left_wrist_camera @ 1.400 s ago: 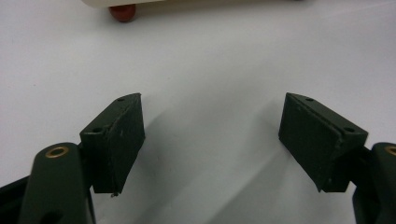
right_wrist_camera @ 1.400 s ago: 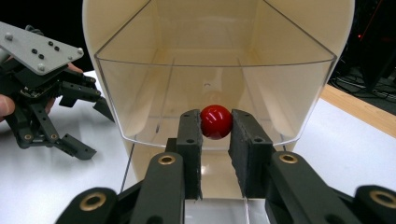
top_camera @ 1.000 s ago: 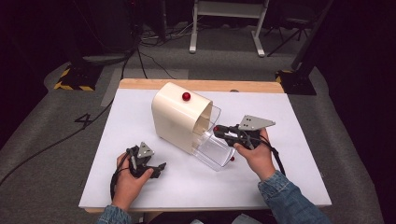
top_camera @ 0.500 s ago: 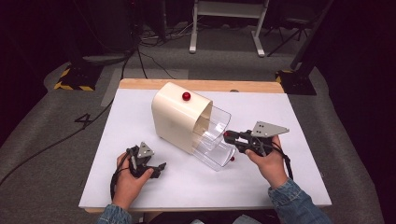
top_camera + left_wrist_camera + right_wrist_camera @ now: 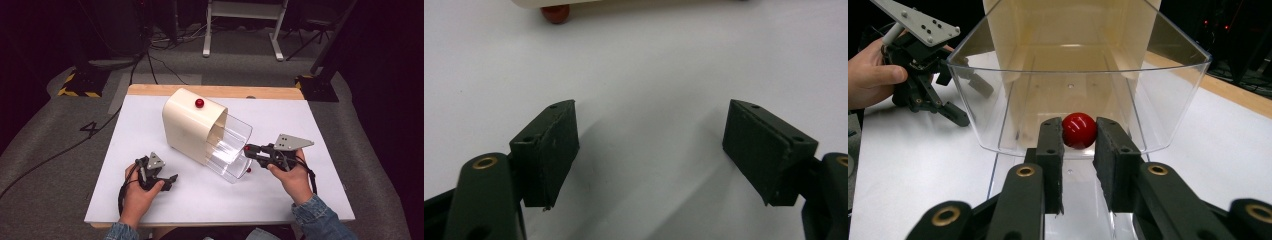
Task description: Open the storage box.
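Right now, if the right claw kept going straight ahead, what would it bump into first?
Probably the cream box. The right claw, shut on the drawer's red knob, points along the clear drawer toward it.

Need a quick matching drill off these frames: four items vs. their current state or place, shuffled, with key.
1. left gripper
2. right gripper
3. clear drawer
4. red top knob

a. pulled out of the cream box
b. jaws wide open over bare table
c. sits on the box's rounded top
d. shut on the drawer's red knob

Pairs: 1-b, 2-d, 3-a, 4-c
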Demonstrator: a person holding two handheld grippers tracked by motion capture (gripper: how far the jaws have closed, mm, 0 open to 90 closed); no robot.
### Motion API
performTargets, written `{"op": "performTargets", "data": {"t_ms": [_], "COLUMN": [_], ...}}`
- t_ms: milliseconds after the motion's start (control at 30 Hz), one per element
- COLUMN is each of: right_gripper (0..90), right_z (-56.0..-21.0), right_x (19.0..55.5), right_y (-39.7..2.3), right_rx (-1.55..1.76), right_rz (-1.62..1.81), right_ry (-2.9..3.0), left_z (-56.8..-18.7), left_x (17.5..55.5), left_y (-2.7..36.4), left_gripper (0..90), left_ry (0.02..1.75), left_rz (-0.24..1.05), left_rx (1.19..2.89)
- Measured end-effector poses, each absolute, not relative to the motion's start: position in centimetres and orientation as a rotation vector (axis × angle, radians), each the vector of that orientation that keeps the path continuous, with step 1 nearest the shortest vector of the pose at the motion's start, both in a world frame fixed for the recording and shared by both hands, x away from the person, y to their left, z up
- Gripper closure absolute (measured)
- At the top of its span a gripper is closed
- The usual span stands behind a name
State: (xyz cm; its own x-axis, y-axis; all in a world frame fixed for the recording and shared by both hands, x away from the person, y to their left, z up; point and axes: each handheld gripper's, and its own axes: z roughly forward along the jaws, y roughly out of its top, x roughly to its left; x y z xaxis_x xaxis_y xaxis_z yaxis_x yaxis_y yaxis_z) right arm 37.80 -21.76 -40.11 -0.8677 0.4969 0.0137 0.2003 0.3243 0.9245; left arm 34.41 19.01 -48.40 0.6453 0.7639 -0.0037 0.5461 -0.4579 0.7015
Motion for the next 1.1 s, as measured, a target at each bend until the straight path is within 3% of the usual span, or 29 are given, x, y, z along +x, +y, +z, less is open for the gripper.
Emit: {"op": "performTargets", "data": {"t_ms": [100,200,467,1100], "right_gripper": [64.3,63.3,49.4,35.7], "right_z": [-40.4,-40.6,-40.9,-40.2], "right_x": [37.9,38.0,38.1,36.6], "right_y": [-21.7,-21.7,-21.9,-25.5], "right_rx": [0.637,0.635,0.664,0.713], "right_rz": [1.531,1.529,1.496,1.422], "right_ry": [2.333,2.339,2.334,2.325], "left_z": [-48.4,-48.4,-48.4,-48.4], "left_x": [34.4,34.4,34.4,34.4], "left_y": [19.0,19.0,19.0,19.0], "left_gripper": [22.6,22.6,22.6,22.6], "left_ry": [1.014,1.013,1.013,1.013], "left_rz": [0.412,0.41,0.412,0.413], "left_rx": [2.18,2.18,2.18,2.182]}}
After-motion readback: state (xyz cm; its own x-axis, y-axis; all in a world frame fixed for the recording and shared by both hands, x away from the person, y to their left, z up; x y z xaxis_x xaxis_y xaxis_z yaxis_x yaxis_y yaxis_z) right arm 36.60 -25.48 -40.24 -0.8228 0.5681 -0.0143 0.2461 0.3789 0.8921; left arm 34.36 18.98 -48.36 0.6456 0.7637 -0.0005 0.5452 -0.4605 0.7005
